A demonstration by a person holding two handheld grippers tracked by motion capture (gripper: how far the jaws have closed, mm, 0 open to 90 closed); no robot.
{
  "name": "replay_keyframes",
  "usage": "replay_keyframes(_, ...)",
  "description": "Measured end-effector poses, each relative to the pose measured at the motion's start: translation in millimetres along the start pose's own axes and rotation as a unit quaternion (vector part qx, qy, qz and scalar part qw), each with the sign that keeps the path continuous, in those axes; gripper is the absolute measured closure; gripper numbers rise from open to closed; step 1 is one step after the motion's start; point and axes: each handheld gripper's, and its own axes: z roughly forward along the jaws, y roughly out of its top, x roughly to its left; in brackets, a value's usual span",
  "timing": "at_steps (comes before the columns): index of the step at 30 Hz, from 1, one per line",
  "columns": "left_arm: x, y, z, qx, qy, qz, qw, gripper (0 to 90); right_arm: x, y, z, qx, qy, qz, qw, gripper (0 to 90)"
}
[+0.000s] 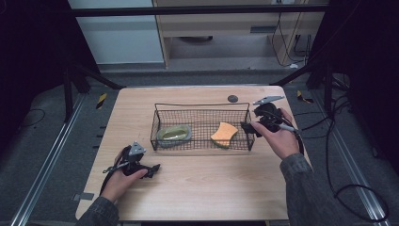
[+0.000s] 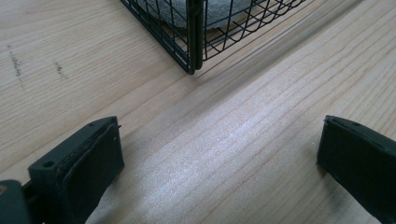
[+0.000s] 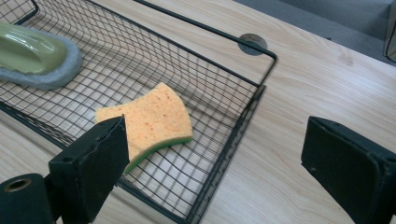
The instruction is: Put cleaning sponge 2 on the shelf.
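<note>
A black wire basket (image 1: 202,105) stands in the middle of the wooden table. An orange sponge (image 1: 224,133) with a green underside lies in its right half, tilted on the mesh (image 3: 149,119). In the left half rests a green-handled scrubber (image 1: 174,134) on a grey pad (image 3: 32,51). My right gripper (image 1: 251,120) hangs just outside the basket's right end, open (image 3: 215,163), with nothing between its jaws. My left gripper (image 1: 151,170) lies low over the table near the basket's front left corner (image 2: 194,46), open (image 2: 219,158) and holding nothing.
A round dark grommet (image 1: 232,98) sits in the tabletop behind the basket's right corner (image 3: 252,43). Bare wood stretches in front of the basket. Cables trail off the table's right side, and dark frame bars stand at the back corners.
</note>
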Motion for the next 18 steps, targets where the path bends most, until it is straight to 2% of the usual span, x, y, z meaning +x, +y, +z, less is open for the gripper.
replay_keyframes(10, 0.0, 0.0, 0.0, 0.000, 0.000, 0.000, 1.0000, 0.0, -27.3, -45.4, -16.9, -0.009, -0.025, 0.048, 0.9985, 11.6)
replay_keyframes(18, 0.0, 0.0, 0.0, 0.000, 0.000, 0.000, 1.0000, 0.0, -45.3, -87.1, -7.4, 0.005, -0.047, 0.076, 0.9960, 18.8)
